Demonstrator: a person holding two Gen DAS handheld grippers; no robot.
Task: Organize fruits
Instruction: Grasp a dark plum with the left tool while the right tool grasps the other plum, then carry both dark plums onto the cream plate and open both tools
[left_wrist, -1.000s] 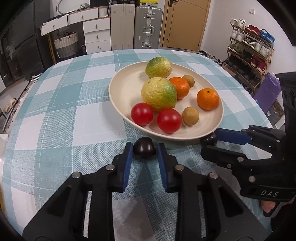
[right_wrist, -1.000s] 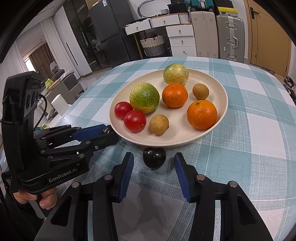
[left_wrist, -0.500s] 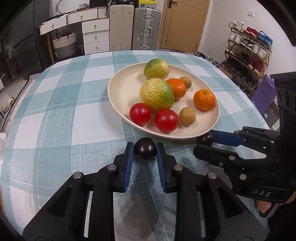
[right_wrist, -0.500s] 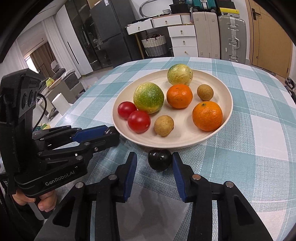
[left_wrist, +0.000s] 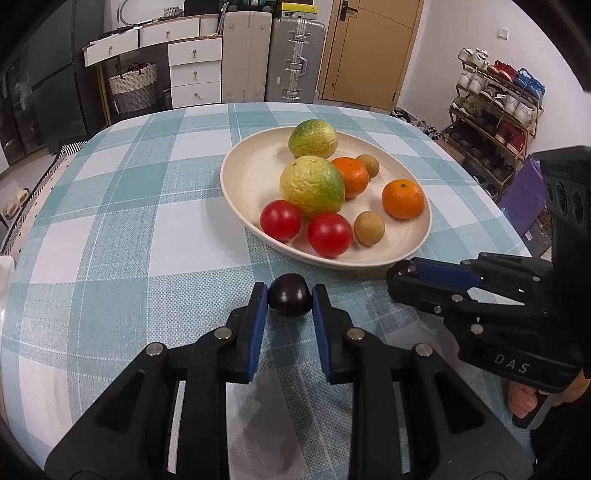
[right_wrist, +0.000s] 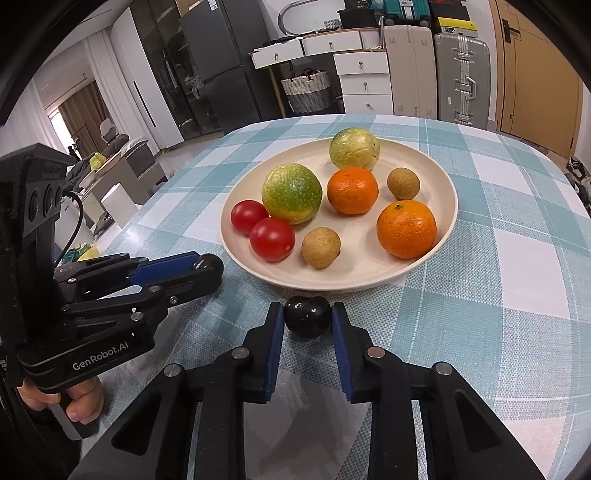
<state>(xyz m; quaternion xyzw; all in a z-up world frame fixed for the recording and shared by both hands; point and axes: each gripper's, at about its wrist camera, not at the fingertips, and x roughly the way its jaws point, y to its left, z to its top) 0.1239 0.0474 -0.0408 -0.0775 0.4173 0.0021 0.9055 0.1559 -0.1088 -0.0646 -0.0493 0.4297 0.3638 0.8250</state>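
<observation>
A cream plate (left_wrist: 255, 173) (right_wrist: 448, 206) on the checked tablecloth holds two green-yellow fruits, two oranges, two red tomatoes and two small brown fruits. My left gripper (left_wrist: 290, 300) is shut on a dark plum (left_wrist: 289, 300) just before the plate's near rim, slightly above the cloth. My right gripper (right_wrist: 307, 321) is shut on a second dark plum (right_wrist: 307, 320) close to the plate's near rim. The right gripper also shows in the left wrist view (left_wrist: 402, 271), the left gripper in the right wrist view (right_wrist: 210, 264).
The round table (left_wrist: 110, 206) drops off at its edges. Drawers, suitcases and a basket stand behind it; a shoe rack (left_wrist: 495, 114) is at the right.
My right gripper has closed from open onto its plum. My left gripper has kept its plum and lifted slightly, drawing back from the plate.
</observation>
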